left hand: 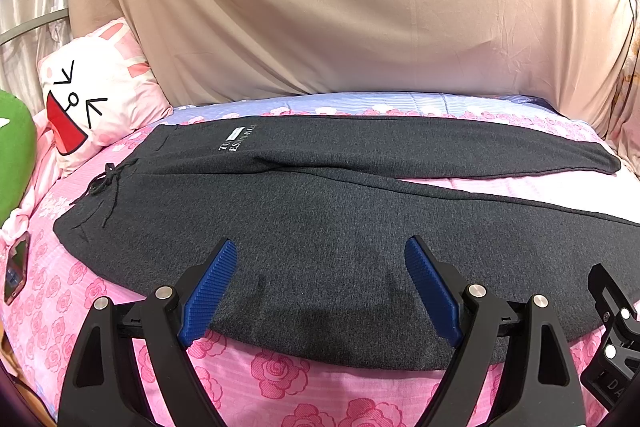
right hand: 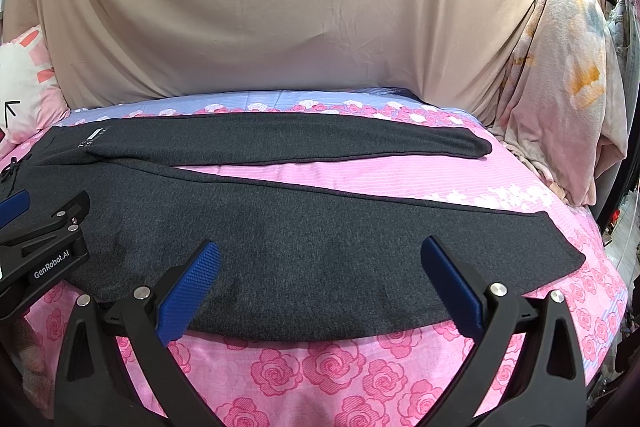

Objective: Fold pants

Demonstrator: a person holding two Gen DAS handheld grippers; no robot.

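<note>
Dark grey sweatpants point(left hand: 320, 211) lie flat on a pink rose-print bed cover point(left hand: 280, 379), waistband and drawstring at the left, both legs spread apart running right. My left gripper point(left hand: 320, 251) is open and empty, hovering over the near leg's thigh by its front edge. My right gripper point(right hand: 320, 251) is open and empty over the near leg point(right hand: 320, 251) further right, toward the cuff point(right hand: 560, 247). The left gripper's body also shows in the right wrist view point(right hand: 40, 251). The far leg point(right hand: 320, 139) ends at mid-bed.
A rabbit-face pillow point(left hand: 96, 95) and a green cushion point(left hand: 14, 155) sit at the left. A phone point(left hand: 16, 267) lies near the waistband on the bed. A beige sheet point(left hand: 320, 7) hangs behind. Draped cloth point(right hand: 568, 87) stands at the right edge.
</note>
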